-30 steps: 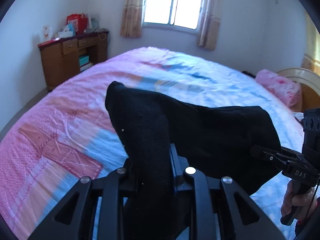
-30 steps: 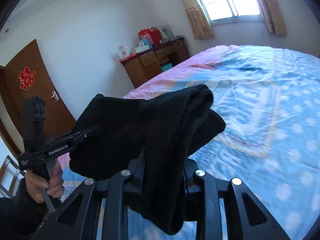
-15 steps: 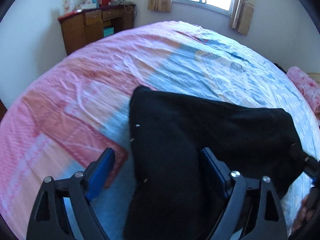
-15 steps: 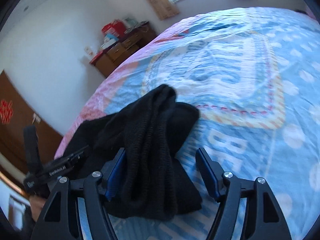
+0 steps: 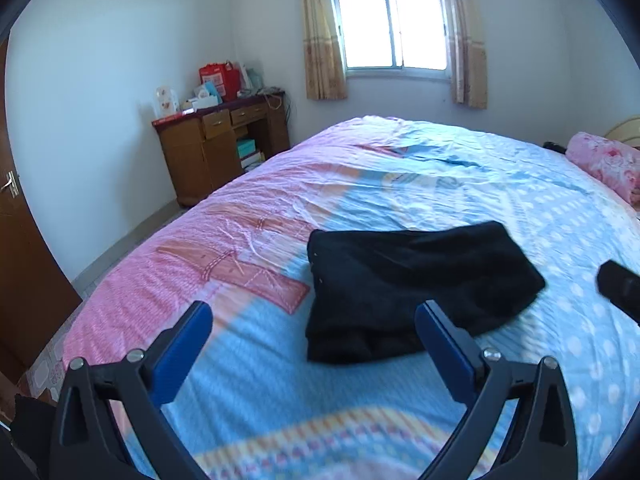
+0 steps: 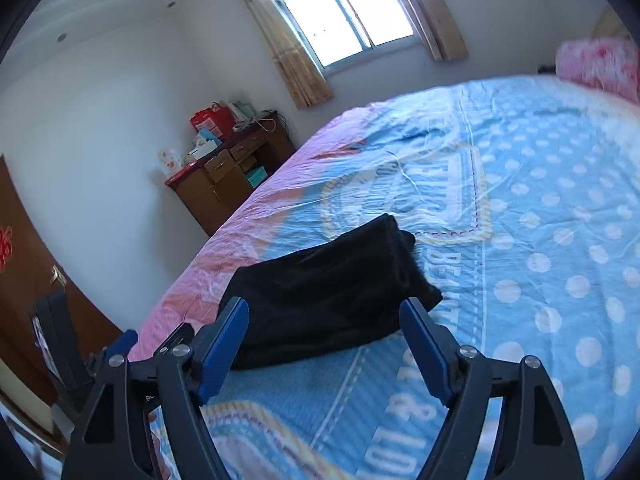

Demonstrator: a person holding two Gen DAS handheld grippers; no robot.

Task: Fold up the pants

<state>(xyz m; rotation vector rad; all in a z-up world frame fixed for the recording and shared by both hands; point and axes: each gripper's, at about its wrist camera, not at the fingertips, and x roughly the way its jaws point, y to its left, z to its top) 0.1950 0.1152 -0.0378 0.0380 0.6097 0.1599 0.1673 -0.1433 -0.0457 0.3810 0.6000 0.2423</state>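
- A bedroom is shown, with a wide bed [image 5: 400, 200] covered by a pink and blue dotted sheet that fills most of both views.
- Nearest in the left wrist view, the left gripper [image 5: 314, 338] is seen low in the picture, above the sheet; its jaws are opening and stand wide apart, and nothing is pressed between the blue pads [image 5: 182, 346].
- Nearest in the right wrist view, the right gripper [image 6: 324, 338] is likewise seen with its jaws opening; the fabric lies beyond the pads, untouched by them.
- The right gripper's dark tip [image 5: 618, 288] is caught at the right edge of the left wrist view, blurred.
- Just beyond the fingertips, the pants [image 5: 416, 280] are laid flat on the sheet as a black folded bundle, free of both grippers; the same bundle [image 6: 328, 288] is seen in the right wrist view.
- At the far right of the bed, a pink pillow [image 5: 604, 162] is placed.
- Against the far left wall, a wooden desk [image 5: 218, 148] is set, with a red bag [image 5: 219, 80] and small boxes on top.
- Furthest back, a bright window [image 5: 390, 26] is framed by yellowish curtains [image 5: 322, 32].
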